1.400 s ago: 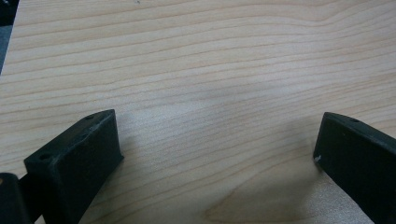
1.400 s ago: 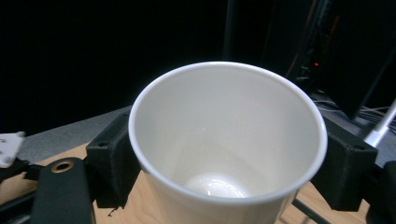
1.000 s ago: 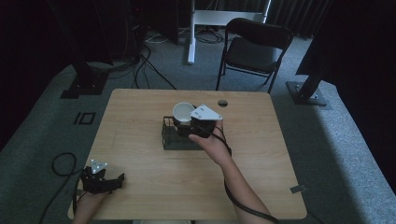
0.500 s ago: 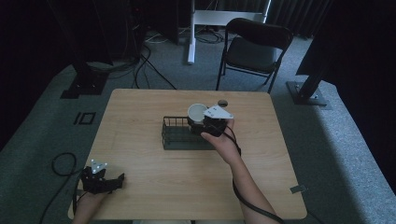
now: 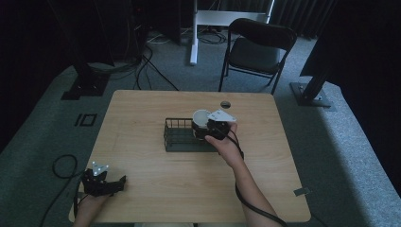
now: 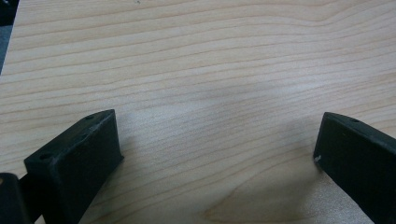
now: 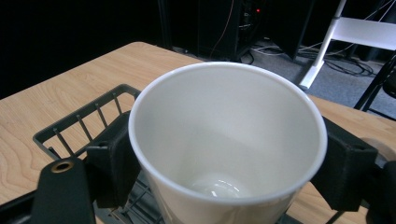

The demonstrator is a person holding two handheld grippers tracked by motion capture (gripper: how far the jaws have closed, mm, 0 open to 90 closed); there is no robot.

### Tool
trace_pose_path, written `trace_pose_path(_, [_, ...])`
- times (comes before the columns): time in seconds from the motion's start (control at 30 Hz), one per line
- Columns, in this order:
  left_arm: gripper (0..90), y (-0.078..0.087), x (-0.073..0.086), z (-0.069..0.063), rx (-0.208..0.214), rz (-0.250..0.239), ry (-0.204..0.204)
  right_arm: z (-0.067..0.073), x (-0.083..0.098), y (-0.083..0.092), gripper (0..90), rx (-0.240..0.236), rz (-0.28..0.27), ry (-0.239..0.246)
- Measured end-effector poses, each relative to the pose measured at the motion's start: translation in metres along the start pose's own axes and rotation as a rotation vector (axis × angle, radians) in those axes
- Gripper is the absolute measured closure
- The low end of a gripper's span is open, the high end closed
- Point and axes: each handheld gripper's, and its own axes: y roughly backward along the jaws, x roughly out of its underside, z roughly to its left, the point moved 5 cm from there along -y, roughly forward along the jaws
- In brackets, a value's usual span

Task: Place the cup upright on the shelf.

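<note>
A lab or recording studio rather than a home: a bare wooden table [image 5: 156,194] stands on grey carpet [image 5: 340,142], ringed by black curtains [image 5: 369,42], stand bases [image 5: 309,94], trailing floor cables [image 5: 146,56] and a lone folding chair [image 5: 255,47]

Light wooden table [image 5: 156,189]: bare boards across the near half and the left side, passable from the front edge. Obstacle, centre: black wire basket [image 5: 182,135], low-walled, open on top; its right end is occupied by a white paper cup [image 5: 202,119] clamped between the jaws of the right gripper [image 5: 210,128]. Left gripper [image 5: 101,182], near-left corner: jaws spread wide over bare wood. Small round hole [image 5: 225,104] beyond the basket.
</note>
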Motion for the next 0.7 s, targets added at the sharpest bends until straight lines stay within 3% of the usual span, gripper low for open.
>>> trace_pose_path(0.3, [0.7,0.000,0.000,0.000,0.000,0.000,0.000,-0.001,0.011,-0.010,20.1,0.000,0.046,0.003])
trace_pose_path(0.7, [0.8,0.000,0.000,0.000,0.000,0.000,0.000,-0.001,0.013,-0.010,20.0,0.001,0.034,0.009])
